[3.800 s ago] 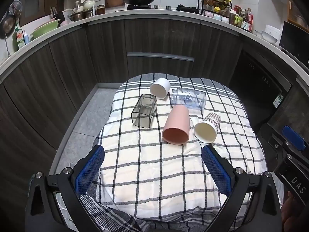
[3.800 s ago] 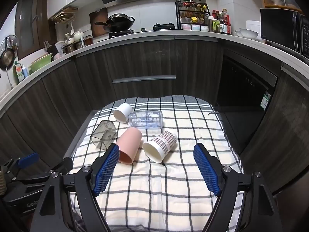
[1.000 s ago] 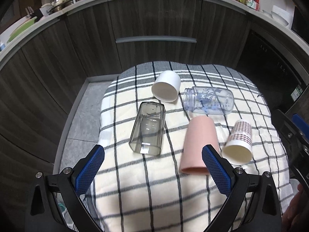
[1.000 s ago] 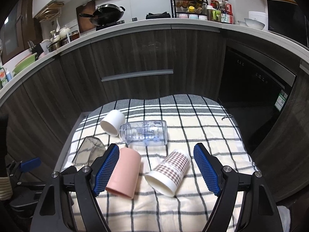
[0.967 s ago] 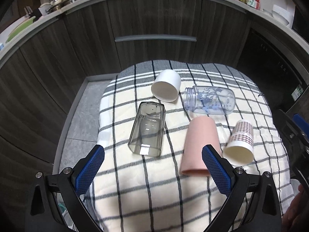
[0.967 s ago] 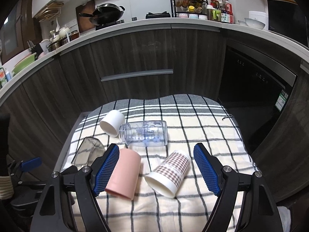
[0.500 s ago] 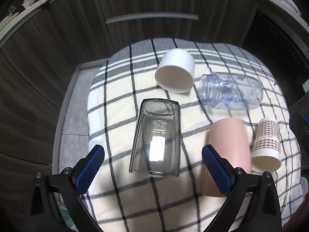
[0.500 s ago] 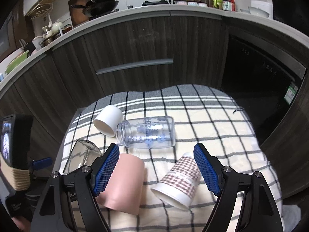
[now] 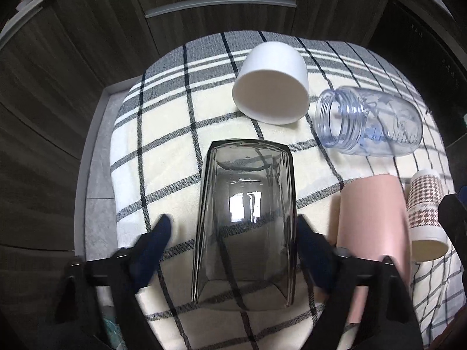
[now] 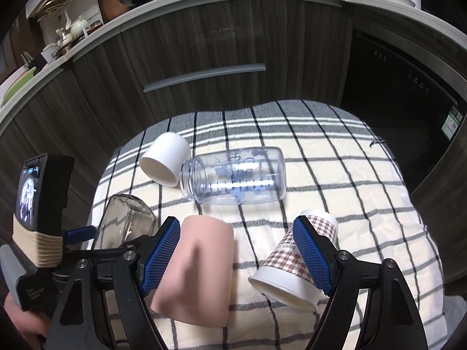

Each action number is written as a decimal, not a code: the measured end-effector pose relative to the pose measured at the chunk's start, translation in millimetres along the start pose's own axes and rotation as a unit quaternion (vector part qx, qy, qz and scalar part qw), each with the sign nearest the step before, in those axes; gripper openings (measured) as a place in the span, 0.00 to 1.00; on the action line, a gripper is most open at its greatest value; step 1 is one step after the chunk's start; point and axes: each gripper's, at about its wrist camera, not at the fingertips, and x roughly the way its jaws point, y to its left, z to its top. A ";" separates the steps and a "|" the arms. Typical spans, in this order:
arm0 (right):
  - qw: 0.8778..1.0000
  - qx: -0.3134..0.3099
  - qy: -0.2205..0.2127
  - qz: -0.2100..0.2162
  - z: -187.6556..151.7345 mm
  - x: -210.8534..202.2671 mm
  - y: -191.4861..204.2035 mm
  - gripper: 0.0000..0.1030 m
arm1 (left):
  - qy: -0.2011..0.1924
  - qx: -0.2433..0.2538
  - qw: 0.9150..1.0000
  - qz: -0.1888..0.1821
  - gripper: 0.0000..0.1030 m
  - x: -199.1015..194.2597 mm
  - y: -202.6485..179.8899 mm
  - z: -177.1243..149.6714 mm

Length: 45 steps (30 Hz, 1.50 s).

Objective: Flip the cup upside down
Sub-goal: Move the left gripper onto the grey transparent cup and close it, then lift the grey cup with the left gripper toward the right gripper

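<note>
A smoky grey glass cup lies on its side on the checked cloth, mouth toward me. My left gripper is open and straddles it, one finger on each side, right finger near its wall. It also shows in the right wrist view. My right gripper is open above the cloth, with a pink cup by its left finger and a houndstooth paper cup by its right finger, both lying down.
A white cup and a clear plastic jar lie on their sides farther back. The pink cup lies right of the left gripper's right finger. Dark cabinet fronts stand behind the cloth-covered table.
My left gripper has moved forward and down until its open fingers flank the grey glass cup. My right gripper has moved forward and lower toward the pink and paper cups.
</note>
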 end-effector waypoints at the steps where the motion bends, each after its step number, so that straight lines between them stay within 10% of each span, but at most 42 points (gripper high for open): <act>1: 1.000 -0.001 0.001 0.000 -0.5 0.8 0.1 0.77 | 0.003 0.004 1.000 -0.004 0.66 2.2 -1.2 -0.3; 23: 1.000 -0.010 -0.021 0.015 -12.3 -61.7 -15.5 0.77 | -0.027 -0.031 0.999 -0.031 0.56 -61.8 -10.5 -48.3; 45: 0.999 0.006 0.037 -0.028 -115.4 -135.8 -142.8 0.77 | 0.013 -0.018 0.998 -0.067 0.56 -81.2 -151.1 -165.7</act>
